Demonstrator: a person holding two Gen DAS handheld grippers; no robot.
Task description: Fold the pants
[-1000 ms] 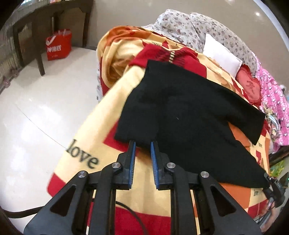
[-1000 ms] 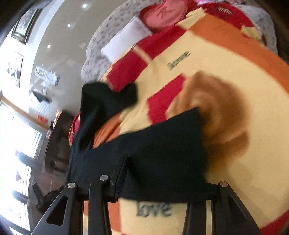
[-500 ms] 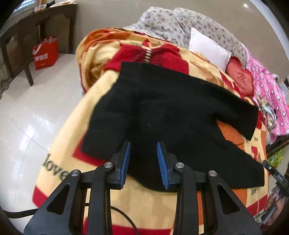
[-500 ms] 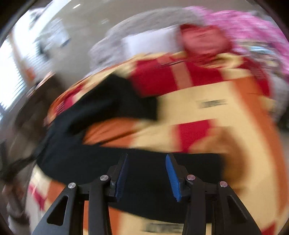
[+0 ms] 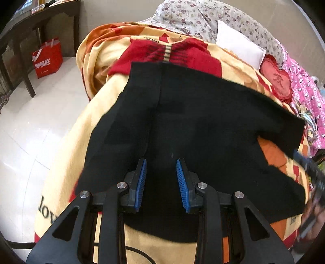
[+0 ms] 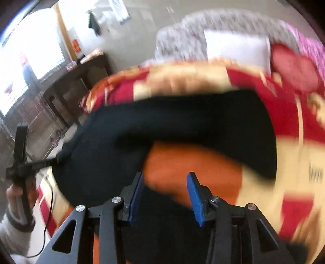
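The black pants [image 5: 203,126] lie spread on a yellow, red and orange blanket [image 5: 67,162] on a bed. Their legs run to the right. My left gripper [image 5: 160,168] is open and empty, over the near edge of the pants. In the blurred right wrist view the pants [image 6: 182,126] show with both legs and orange blanket [image 6: 193,166] between them. My right gripper [image 6: 165,182] is open and empty above that gap. The left gripper and the hand holding it [image 6: 20,162] show at the far left of that view.
A red knit garment [image 5: 174,54] lies beyond the pants. A white pillow [image 5: 239,46], a red heart cushion [image 5: 276,79] and flowered bedding [image 5: 193,18] are at the bed's head. A dark wooden table [image 5: 40,22] and a red bag [image 5: 47,58] stand on the white floor to the left.
My left gripper has opened wider and moved forward over the pants. My right gripper has let go of the pant leg, opened, and swung to face the bed's head.
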